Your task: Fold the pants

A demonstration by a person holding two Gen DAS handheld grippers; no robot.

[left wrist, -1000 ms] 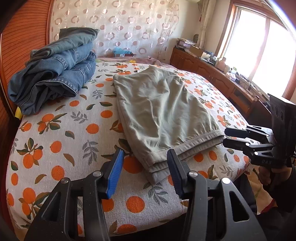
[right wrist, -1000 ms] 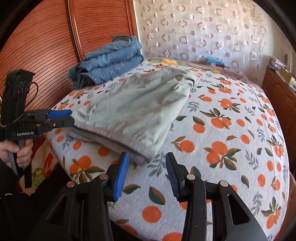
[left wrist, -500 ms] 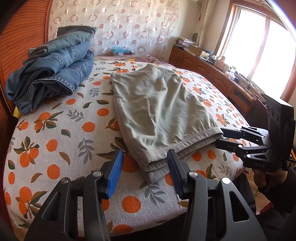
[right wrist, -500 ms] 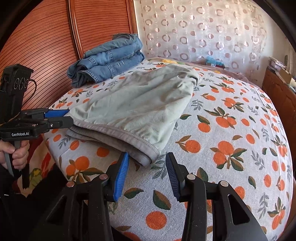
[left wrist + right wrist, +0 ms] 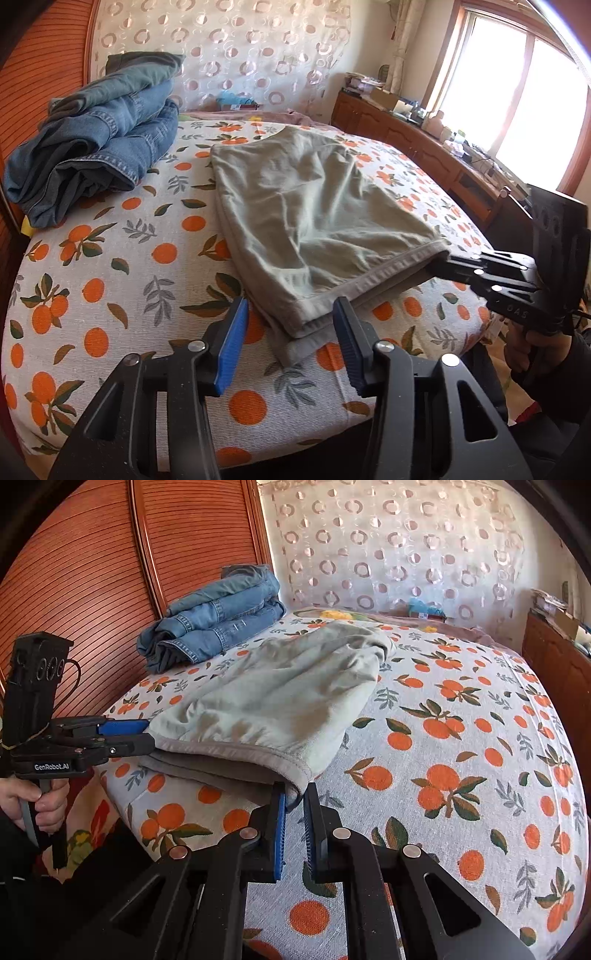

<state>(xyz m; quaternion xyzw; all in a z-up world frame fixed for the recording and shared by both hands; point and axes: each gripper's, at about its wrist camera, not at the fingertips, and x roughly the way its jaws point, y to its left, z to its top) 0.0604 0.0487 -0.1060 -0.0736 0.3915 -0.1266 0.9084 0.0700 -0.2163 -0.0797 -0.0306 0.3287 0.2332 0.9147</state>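
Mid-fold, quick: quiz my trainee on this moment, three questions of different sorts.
1. True or false: the right gripper is shut on the pants.
2. Besides the pants, what clothing lies on the bed?
3. The left gripper's jaws are: A) open around the pants' corner B) shut on the bed C) out of view
Key: 1 true; its jaws just closed on the waistband. 2 jeans. 3 A; they just narrowed, not yet gripping.

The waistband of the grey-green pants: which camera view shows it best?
The left wrist view: there the waistband runs unhidden from corner to corner, the left tongs around one end. The right wrist view shows it foreshortened, its near corner between the right tongs.
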